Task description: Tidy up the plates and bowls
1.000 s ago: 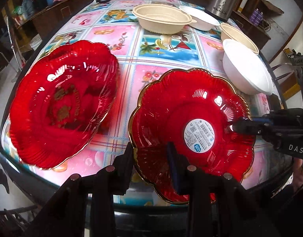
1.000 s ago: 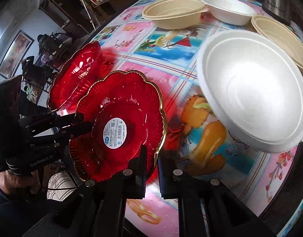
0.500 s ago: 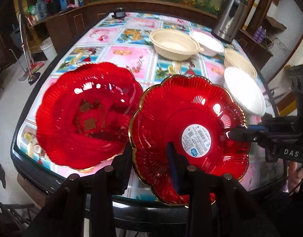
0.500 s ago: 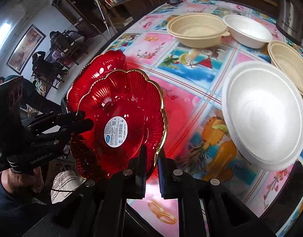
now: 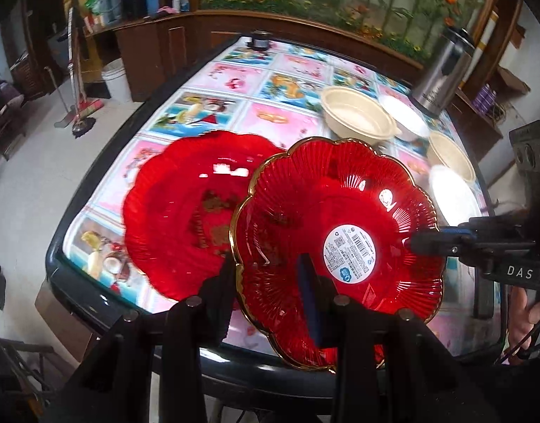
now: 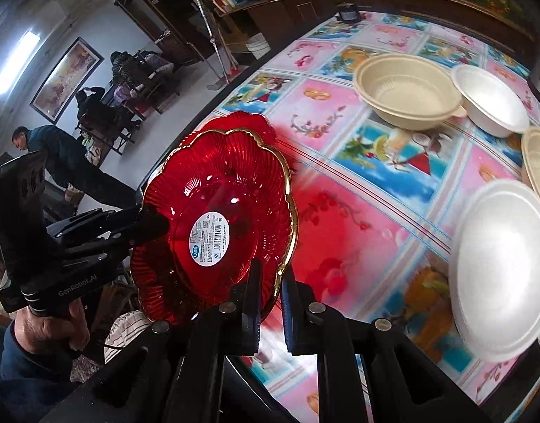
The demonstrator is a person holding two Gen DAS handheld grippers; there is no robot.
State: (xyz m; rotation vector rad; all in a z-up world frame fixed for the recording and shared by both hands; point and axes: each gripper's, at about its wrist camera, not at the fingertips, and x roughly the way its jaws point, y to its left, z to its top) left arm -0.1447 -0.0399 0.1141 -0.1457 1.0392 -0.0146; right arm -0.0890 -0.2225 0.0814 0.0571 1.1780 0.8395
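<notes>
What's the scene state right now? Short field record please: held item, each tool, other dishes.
held item: red gold-rimmed plate, lifted, overlapping the second red plate
left tool: gripping the held plate's near rim
right tool: shut on the same plate's rim
second red plate: lying on the table
other dishes: two beige bowls; two white bowls, all on the table

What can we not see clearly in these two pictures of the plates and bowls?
- Sticker on the gold-rimmed red plate: print too small in both views.
- Second red plate: in the left view, its right side is behind the held plate; in the right view only a sliver shows.
- Nearest white bowl: blurred in the right view, glare in the left.
- Steel flask: cut off in the right view.
</notes>
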